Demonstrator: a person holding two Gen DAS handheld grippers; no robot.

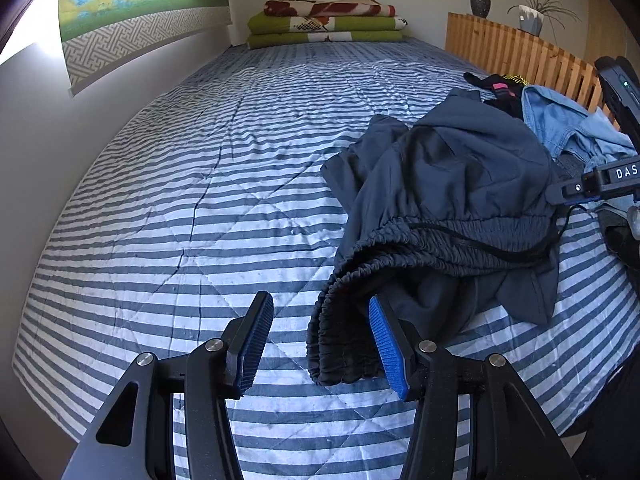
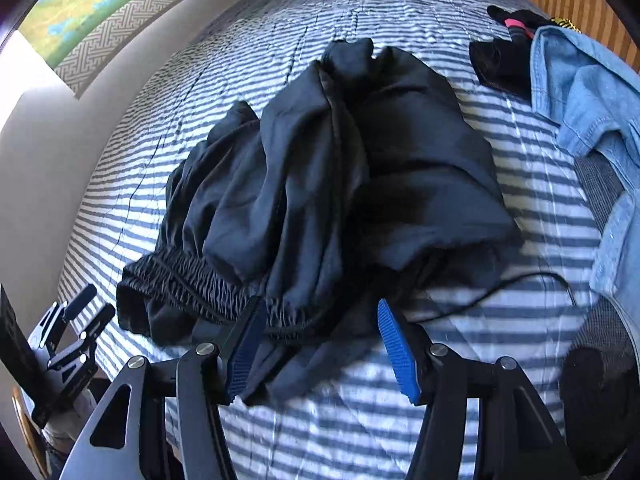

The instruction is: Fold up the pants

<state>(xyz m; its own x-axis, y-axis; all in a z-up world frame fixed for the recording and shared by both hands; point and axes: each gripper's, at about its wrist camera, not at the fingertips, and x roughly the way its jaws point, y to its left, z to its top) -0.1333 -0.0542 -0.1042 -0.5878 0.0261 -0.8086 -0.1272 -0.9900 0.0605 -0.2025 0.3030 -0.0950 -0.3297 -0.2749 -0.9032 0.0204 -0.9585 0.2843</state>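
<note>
Dark navy pants [image 1: 460, 168] lie crumpled in a heap on the striped bed cover [image 1: 180, 200]. Their elastic waistband [image 1: 440, 236] faces me. My left gripper [image 1: 320, 344] is open, and the waistband's end hangs between its pads, close to the right blue pad [image 1: 388, 344] and clear of the left one. In the right wrist view the same pants [image 2: 340, 160] fill the middle. My right gripper [image 2: 322, 354] is open around a fold of fabric below the waistband [image 2: 180, 280]; the cloth lies against the left pad [image 2: 244, 356]. A black drawstring [image 2: 500, 284] trails to the right.
A light blue denim shirt [image 2: 588, 92] and a black garment [image 2: 500, 60] lie to the right of the pants. Folded blankets [image 1: 326, 24] are stacked at the far end of the bed. A wooden slatted rail [image 1: 520, 52] borders the right side and a wall [image 1: 40, 140] the left.
</note>
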